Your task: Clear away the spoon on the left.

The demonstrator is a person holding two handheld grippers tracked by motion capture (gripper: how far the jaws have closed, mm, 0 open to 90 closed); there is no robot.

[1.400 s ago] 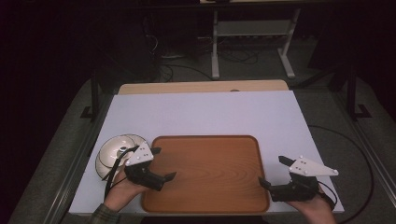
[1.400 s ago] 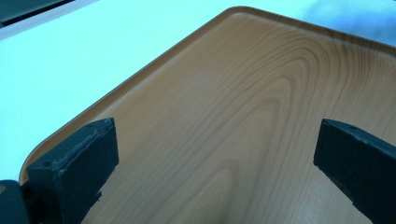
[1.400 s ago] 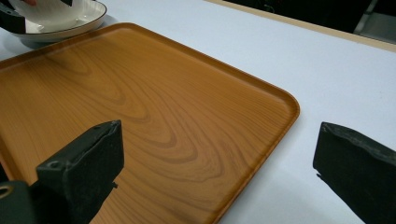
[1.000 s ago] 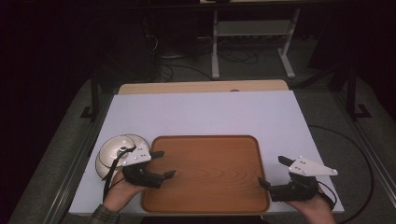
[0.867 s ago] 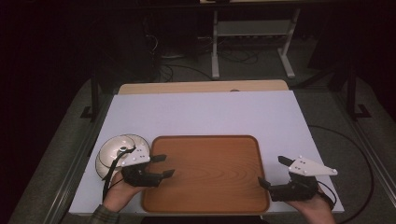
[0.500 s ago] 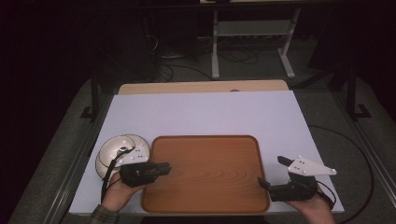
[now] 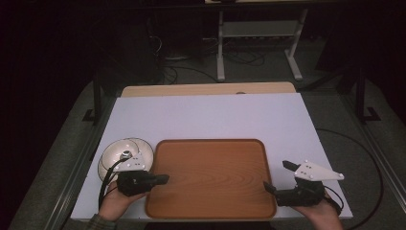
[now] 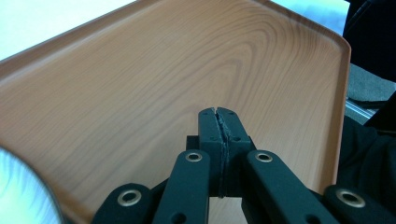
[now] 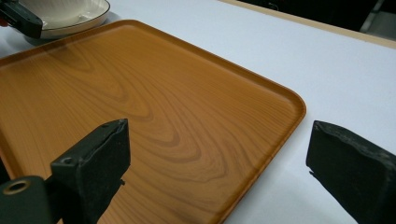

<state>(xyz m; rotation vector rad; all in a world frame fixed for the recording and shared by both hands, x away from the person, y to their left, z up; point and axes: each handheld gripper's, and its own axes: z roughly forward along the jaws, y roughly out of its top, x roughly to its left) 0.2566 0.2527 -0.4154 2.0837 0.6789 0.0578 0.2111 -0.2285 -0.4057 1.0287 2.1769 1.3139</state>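
High view first: the wooden tray lies flat at the near edge of the worktop, roughly centred, with a white plate just beside its left edge, toward the worktop's near left corner. The left gripper sits over the tray's left rim, and its jaws are now pressed together; a little over a second ago they stood spread in the same place, so the closing is what has just happened. The left gripper view bears this out: the two black jaws meet along a thin seam above the tray's wood grain, with nothing visible between them. From these pictures I cannot tell whether they have nipped the rim or simply shut on air above the tray floor; the tips seem to hover inside the rim, which suggests no grip yet.

The right gripper has hardly moved. Its jaws are spread wide at the tray's right rim, and the right gripper view shows one jaw over the wood and the other over the bare worktop, straddling the edge.

My judgement: a two-sided lift of the tray is being set up, and the right side has not yet closed.
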